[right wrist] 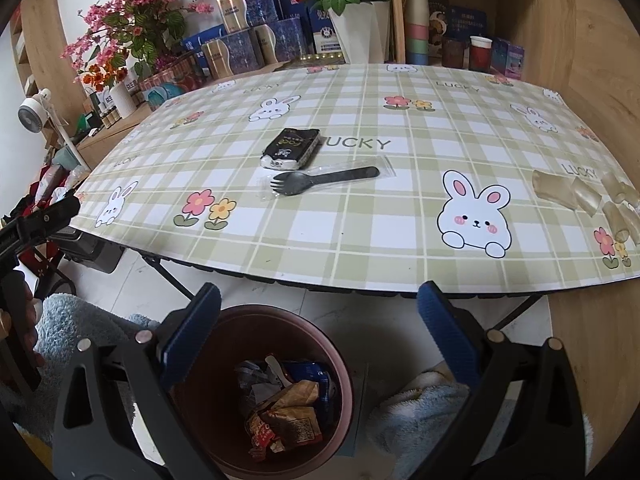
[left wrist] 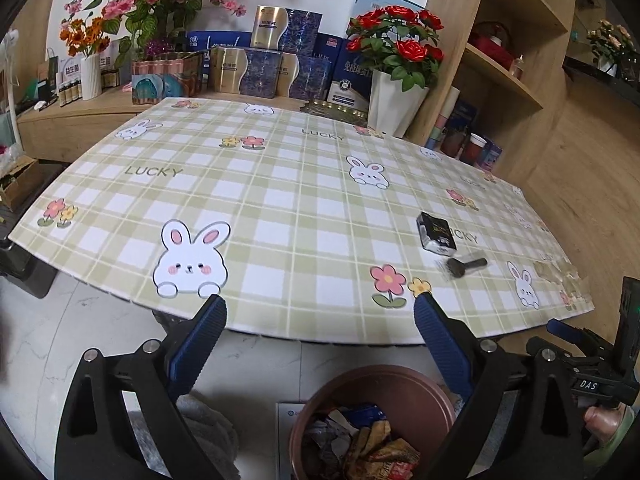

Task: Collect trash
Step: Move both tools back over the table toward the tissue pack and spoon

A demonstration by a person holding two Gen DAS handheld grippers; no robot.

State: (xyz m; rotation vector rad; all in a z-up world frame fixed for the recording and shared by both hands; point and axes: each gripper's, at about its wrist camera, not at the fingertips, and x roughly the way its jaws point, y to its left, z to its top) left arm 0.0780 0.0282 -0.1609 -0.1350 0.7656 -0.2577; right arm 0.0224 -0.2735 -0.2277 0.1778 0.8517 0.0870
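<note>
A black tissue pack and a black plastic spork in a clear wrapper lie mid-table on the checked bunny cloth. Both also show in the left wrist view, the pack and the spork at the right. A brown trash bin holding crumpled wrappers stands on the floor below the table's near edge, also in the left wrist view. My left gripper and right gripper are both open and empty, above the bin.
Several clear tape pieces lie at the table's right edge. Flower pots, boxes and wooden shelves stand behind the table. Blue fluffy fabric lies beside the bin. A small fan stands left.
</note>
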